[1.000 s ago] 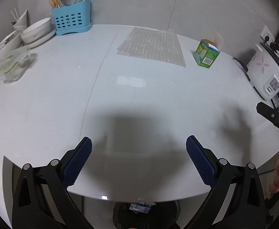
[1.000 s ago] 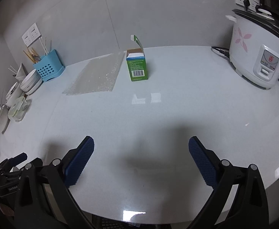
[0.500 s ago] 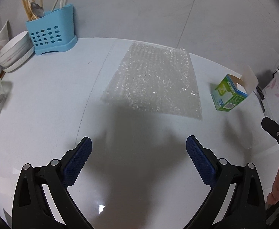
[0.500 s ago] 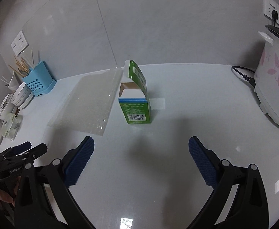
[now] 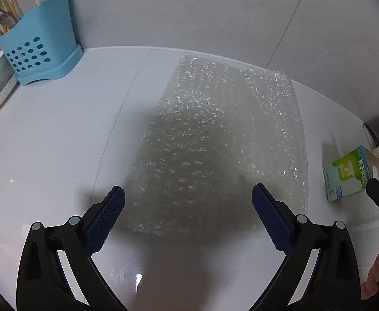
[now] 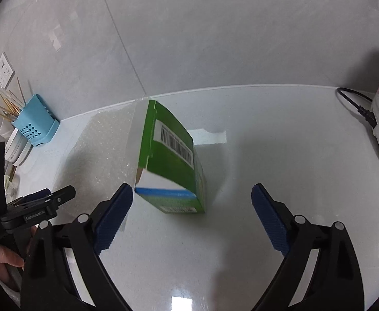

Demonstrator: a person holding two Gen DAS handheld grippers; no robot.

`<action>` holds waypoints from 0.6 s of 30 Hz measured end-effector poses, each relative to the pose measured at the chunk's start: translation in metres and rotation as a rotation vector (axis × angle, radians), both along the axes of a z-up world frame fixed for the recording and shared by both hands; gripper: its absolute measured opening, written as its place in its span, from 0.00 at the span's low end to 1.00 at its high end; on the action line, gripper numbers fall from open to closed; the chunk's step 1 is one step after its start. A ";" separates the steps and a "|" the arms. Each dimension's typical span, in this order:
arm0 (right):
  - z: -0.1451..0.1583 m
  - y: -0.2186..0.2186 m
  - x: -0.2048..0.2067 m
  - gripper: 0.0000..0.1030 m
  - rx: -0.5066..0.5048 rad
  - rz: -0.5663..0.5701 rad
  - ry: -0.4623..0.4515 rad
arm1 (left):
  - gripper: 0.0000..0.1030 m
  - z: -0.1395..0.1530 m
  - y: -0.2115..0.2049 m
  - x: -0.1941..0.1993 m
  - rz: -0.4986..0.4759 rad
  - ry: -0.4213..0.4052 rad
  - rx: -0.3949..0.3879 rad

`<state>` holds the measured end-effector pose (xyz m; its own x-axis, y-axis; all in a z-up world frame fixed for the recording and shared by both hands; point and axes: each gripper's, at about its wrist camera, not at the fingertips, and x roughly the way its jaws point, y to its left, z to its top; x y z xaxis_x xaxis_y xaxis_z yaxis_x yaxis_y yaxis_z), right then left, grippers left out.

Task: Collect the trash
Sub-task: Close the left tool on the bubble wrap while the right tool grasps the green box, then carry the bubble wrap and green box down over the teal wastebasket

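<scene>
Right wrist: R claw wide, just been closing, box between pads, untouched. L claw released over wrap, desk's back edge. Nothing collected yet; both left.

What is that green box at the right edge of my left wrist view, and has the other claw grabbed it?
Observer: An upright carton. The green box has its top flap open and a barcode label showing.
Operator: Grabbed?
Observer: No. The right gripper is open. Its jaws have just been closing a little, with the box between them and the pads not pressing.
Operator: Anything else I miss?
Observer: A white wall socket above the blue utensil holder.
</scene>
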<state>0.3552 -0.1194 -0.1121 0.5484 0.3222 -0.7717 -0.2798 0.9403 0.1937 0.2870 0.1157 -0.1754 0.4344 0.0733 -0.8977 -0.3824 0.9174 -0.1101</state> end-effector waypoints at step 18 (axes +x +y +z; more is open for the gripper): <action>-0.011 0.010 0.020 0.42 -0.021 -0.037 -0.008 | 0.18 -0.002 -0.011 0.023 0.014 0.070 0.066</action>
